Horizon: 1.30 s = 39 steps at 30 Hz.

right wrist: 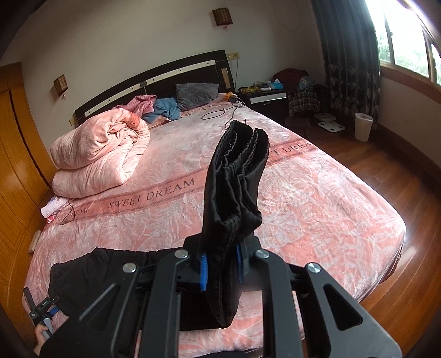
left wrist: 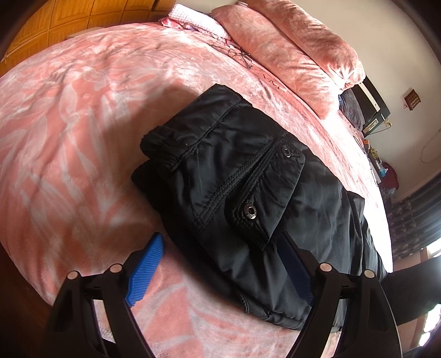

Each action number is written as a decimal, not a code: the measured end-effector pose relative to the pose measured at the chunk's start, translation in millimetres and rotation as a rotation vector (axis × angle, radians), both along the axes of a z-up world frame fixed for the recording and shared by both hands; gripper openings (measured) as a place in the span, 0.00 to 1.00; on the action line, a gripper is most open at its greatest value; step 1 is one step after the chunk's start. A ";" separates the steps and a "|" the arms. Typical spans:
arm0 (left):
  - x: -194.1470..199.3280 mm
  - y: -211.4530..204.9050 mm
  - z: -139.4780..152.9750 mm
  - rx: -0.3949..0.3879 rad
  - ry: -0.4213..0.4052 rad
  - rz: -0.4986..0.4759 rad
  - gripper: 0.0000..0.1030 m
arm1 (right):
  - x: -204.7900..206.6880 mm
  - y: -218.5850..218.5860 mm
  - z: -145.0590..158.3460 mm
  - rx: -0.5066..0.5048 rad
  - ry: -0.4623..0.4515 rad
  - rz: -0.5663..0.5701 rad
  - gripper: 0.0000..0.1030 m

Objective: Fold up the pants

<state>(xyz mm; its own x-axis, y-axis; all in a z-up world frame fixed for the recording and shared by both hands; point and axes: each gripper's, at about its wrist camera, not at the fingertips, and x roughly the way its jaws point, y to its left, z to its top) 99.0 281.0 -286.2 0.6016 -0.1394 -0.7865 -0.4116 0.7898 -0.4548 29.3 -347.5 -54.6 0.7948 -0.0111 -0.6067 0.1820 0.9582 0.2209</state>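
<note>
left gripper fingers wide, empty | right gripper fingers clamp pants | blanket: "SWEET DREAM"

Black pants lie folded into a thick bundle on a bed covered by a pink leaf-patterned blanket. A flapped pocket with two metal snaps faces up, heavy stitching running beside it. The left tool hangs over the near end of the bundle with its jaws spread wide: one blue pad sits over bare blanket just beside the pants, the other over the black cloth, and neither seems to press on anything, though shadow makes that hard to judge. A rolled pink quilt lies at the far side, near a wooden wardrobe.
</note>
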 end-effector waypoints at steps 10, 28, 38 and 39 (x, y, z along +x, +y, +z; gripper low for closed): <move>3.0 -3.3 -2.3 0.022 0.021 0.000 0.82 | 6.9 25.9 4.4 -0.063 -0.021 0.058 0.14; 1.4 1.6 -4.1 -0.008 0.011 0.008 0.82 | 14.4 64.5 5.8 -0.152 -0.012 0.118 0.14; -2.1 5.8 -4.0 -0.039 -0.006 0.009 0.82 | 20.7 90.2 4.5 -0.214 0.010 0.151 0.14; -2.7 6.4 -3.9 -0.043 -0.010 0.010 0.82 | 21.3 93.2 4.7 -0.219 0.012 0.155 0.14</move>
